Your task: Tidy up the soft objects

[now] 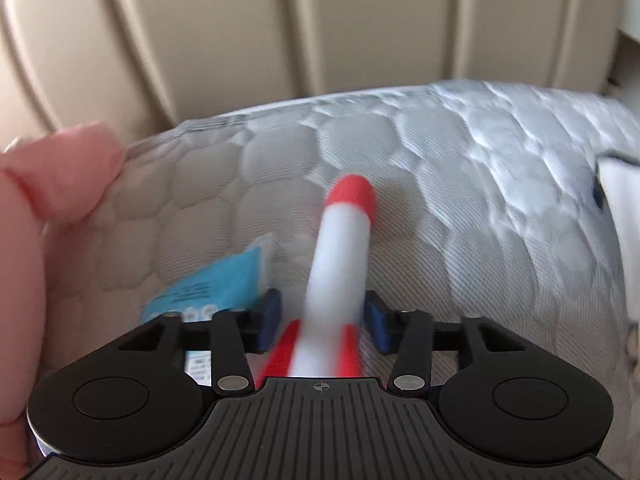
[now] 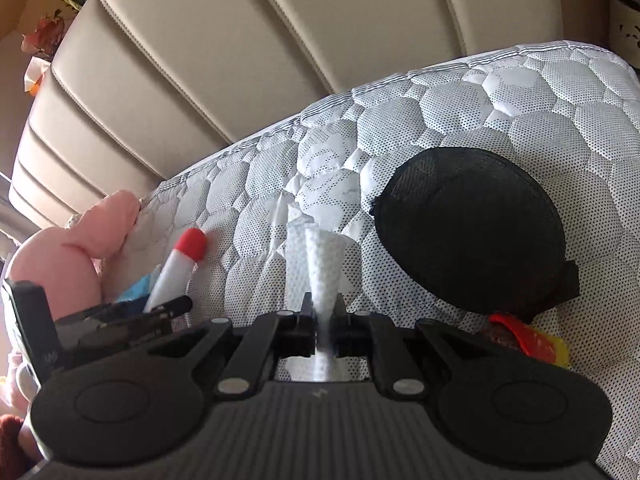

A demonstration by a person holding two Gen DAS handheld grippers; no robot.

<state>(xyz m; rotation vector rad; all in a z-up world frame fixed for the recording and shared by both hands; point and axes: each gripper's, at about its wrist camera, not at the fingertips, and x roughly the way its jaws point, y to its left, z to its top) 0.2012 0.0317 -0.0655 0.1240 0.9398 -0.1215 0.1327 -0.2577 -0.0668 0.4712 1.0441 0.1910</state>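
My left gripper [image 1: 324,320] is shut on a white plush rocket [image 1: 340,256] with a red nose and red fins. The rocket juts forward between the blue pads [image 1: 270,316] above the quilted mattress [image 1: 460,168], and it is blurred. In the right wrist view the same rocket [image 2: 176,272] sticks up out of the left gripper [image 2: 160,312]. My right gripper [image 2: 324,316] is shut on a crumpled white paper towel [image 2: 320,256] that stands up from its tips. A pink plush toy [image 1: 52,188] lies at the left edge of the mattress.
A round black mesh item [image 2: 472,236] lies flat on the mattress [image 2: 520,100] to the right, with a red and yellow piece [image 2: 532,340] under its near edge. A light blue packet [image 1: 212,284] lies beneath the left gripper. A beige padded headboard [image 1: 280,20] rises behind.
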